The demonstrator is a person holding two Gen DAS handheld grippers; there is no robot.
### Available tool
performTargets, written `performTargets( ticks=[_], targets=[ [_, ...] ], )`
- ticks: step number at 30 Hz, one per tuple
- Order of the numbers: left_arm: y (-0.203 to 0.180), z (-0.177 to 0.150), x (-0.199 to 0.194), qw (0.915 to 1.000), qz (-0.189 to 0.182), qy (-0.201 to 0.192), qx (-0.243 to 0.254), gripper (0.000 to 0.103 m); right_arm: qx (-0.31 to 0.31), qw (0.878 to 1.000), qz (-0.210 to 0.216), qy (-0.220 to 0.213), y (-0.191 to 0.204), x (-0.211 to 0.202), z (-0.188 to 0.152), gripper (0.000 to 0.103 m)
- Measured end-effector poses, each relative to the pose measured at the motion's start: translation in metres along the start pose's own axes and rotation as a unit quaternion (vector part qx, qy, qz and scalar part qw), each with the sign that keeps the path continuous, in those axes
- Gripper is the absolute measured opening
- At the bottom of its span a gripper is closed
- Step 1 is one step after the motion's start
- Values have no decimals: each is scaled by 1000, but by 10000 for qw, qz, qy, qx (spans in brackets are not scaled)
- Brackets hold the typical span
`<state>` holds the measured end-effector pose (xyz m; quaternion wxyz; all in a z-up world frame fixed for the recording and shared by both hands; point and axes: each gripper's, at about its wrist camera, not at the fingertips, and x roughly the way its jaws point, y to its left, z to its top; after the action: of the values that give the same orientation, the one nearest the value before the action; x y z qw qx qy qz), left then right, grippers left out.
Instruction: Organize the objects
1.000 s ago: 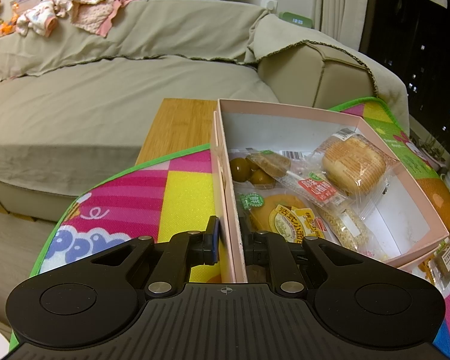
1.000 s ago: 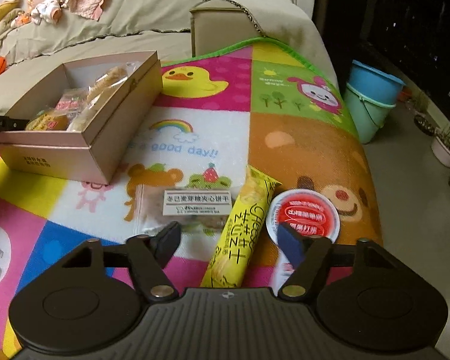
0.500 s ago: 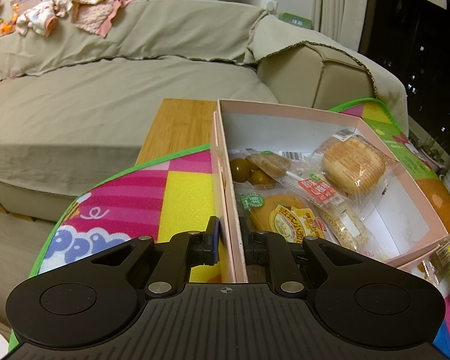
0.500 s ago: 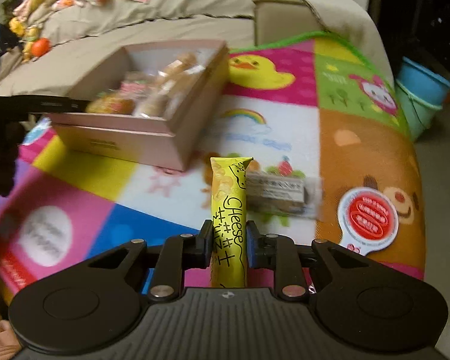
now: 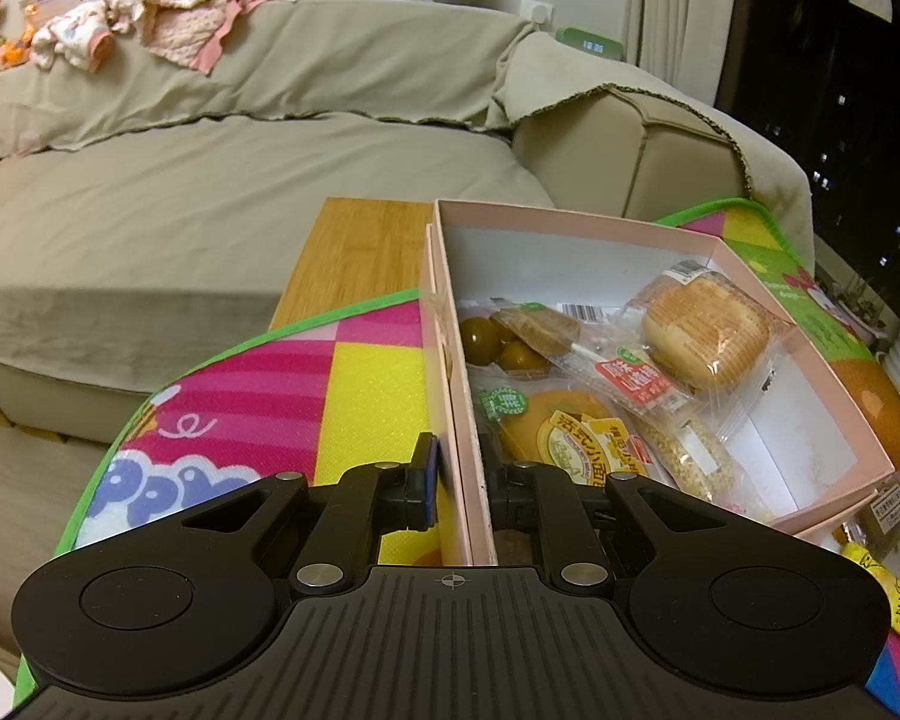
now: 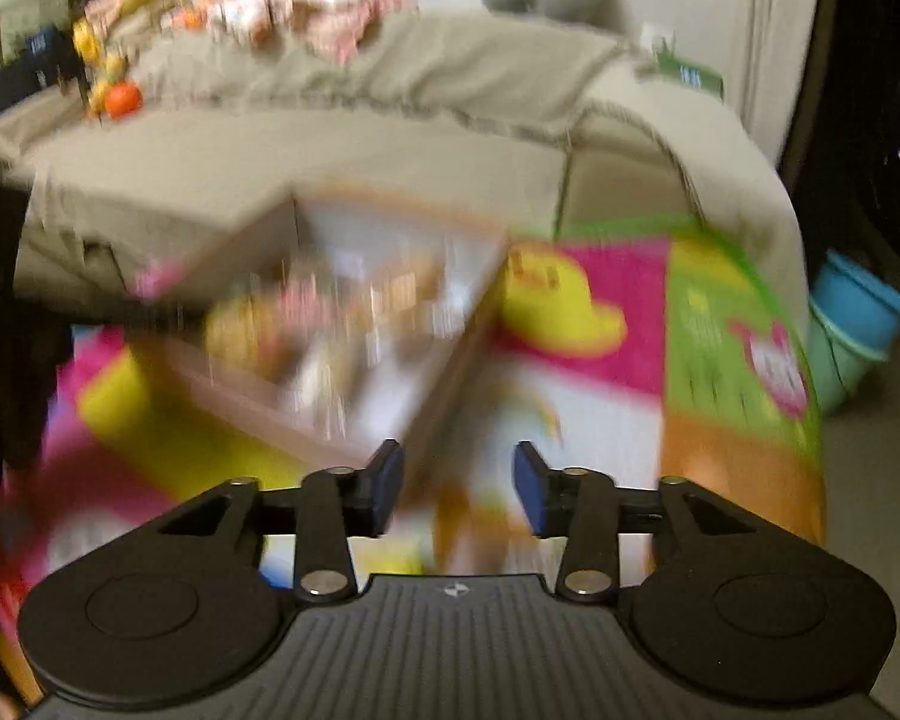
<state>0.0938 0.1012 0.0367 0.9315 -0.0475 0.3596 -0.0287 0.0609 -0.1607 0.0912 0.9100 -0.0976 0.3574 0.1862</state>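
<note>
My left gripper [image 5: 459,489] is shut on the near wall of the pink box [image 5: 468,420], which sits on the colourful play mat [image 5: 258,420]. The box holds several wrapped snacks, among them a round bun [image 5: 705,330] and a yellow-labelled cake [image 5: 570,438]. A yellow cheese stick packet [image 5: 897,600] lies on the mat at the far right, beside a small wrapped biscuit [image 5: 882,513]. My right gripper [image 6: 459,489] is open and empty. It hovers near the box's corner [image 6: 426,420] in a heavily blurred view.
A beige sofa [image 5: 210,168] runs behind the mat, with clothes [image 5: 150,30] on its back. A wooden board [image 5: 360,246] lies beside the box. Blue and green buckets [image 6: 858,324] stand on the floor at the right.
My right gripper shut on the yellow cheese stick packet, then opened and let it go. It has swung up towards the box. The packet now lies near the box. My left gripper has not moved.
</note>
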Motion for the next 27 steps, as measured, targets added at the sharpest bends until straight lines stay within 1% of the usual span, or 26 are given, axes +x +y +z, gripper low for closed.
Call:
performTargets(
  ticks=[2, 4, 6, 8, 9, 10, 13, 16, 18, 22, 24, 27],
  targets=[
    [0, 0, 0, 10000, 0, 7, 12, 15, 148, 9996, 184, -165, -1, 18, 23, 48],
    [-2, 0, 1, 10000, 4, 10, 27, 15, 163, 9991, 296, -245, 3, 38, 39, 48],
    [-2, 1, 1, 10000, -1, 5, 31, 15, 40, 9993, 234, -298, 10, 59, 50, 49],
    [-2, 0, 1, 10000, -8, 2, 28, 15, 28, 9996, 224, -194, 18, 78, 58, 49],
    [-2, 0, 1, 10000, -18, 0, 23, 15, 138, 9994, 291, -92, 20, 85, 61, 49],
    [-2, 0, 2, 10000, -30, 0, 18, 15, 307, 9985, 457, 18, 22, 92, 65, 51],
    [-1, 1, 2, 10000, -57, -5, 6, 16, 450, 9967, 673, 43, 33, 100, 68, 54],
    [-1, 1, 2, 10000, -70, -10, 3, 16, 486, 9959, 768, -9, 33, 99, 68, 55],
    [-1, 1, 2, 10000, -69, -12, -3, 16, 581, 9944, 878, 40, 26, 97, 66, 55],
    [-1, 0, 2, 10000, -69, -11, -1, 16, 723, 9947, 731, -2, 5, 80, 58, 55],
    [-1, 0, 2, 10000, -68, -9, -2, 16, 810, 9938, 756, -66, -6, 65, 52, 55],
    [0, 0, 2, 10000, -69, -9, 3, 16, 983, 9932, 592, -214, -22, 41, 41, 55]
  ],
)
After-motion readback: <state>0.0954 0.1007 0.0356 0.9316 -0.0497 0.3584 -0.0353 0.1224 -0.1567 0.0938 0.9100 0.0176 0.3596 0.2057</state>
